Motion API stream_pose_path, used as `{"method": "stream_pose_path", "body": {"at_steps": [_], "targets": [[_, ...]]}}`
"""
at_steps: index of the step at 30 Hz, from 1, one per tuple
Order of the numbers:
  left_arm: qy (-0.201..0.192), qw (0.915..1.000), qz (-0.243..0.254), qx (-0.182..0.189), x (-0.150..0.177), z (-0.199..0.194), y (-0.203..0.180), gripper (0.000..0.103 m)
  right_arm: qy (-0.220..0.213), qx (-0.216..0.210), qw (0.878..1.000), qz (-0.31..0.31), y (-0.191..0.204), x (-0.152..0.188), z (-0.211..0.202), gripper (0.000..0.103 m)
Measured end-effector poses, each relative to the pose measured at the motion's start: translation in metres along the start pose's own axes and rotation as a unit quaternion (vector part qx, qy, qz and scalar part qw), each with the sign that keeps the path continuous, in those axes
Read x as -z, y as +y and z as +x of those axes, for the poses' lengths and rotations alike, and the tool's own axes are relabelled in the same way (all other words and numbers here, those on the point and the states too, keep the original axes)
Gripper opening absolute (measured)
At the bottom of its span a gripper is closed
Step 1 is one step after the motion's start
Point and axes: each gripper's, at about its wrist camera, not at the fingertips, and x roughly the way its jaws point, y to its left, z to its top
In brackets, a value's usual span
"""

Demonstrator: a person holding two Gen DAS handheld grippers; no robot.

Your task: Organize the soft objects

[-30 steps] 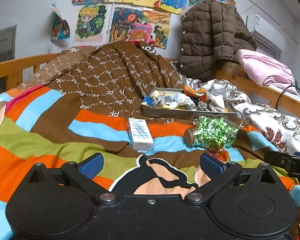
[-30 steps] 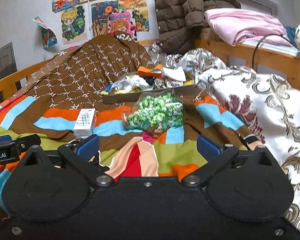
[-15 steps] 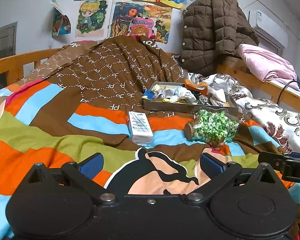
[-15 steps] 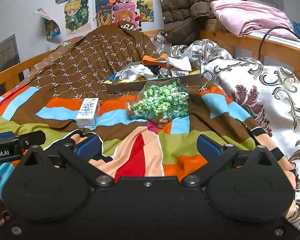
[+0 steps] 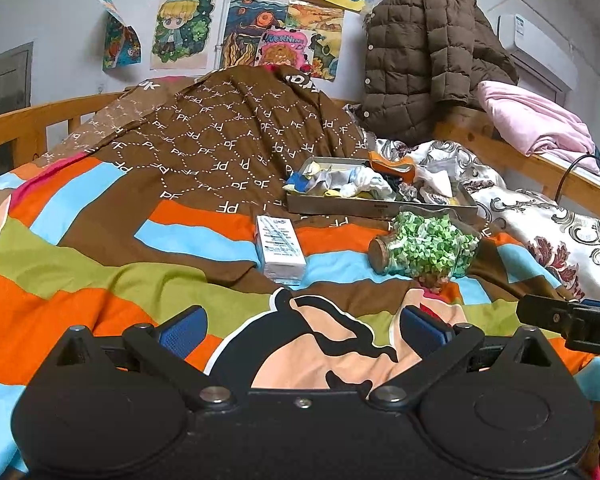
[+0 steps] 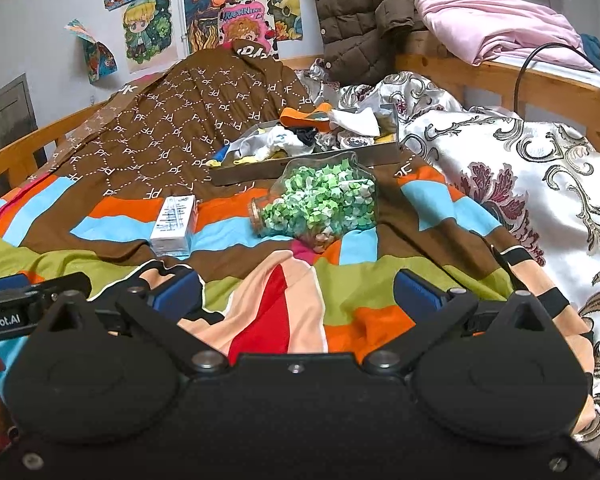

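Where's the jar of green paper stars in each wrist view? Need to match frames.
Left wrist: the jar of green paper stars lies on its side right of centre, right of the white box.
Right wrist: the jar sits near centre, again right of the box.
Shared landmark: the metal tray of cloth items just behind it.

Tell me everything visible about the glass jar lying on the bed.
The glass jar is clear, bulbous and narrow-necked, packed with green and white folded paper stars. A brown round stopper closes its mouth, which faces the white box. It lies on its side on the striped blanket, just in front of the metal tray. No tongs touch it.
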Motion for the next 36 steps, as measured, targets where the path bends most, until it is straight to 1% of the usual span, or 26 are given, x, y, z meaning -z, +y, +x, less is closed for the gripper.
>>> {"method": "stream_pose_path", "body": {"at_steps": [36], "targets": [[-0.002,1.0000,0.005,0.001,0.0007,-0.0012,-0.0032,0.102,0.004,0.003,1.000,0.004,-0.0005,0.0019,0.0017,0.102]]}}
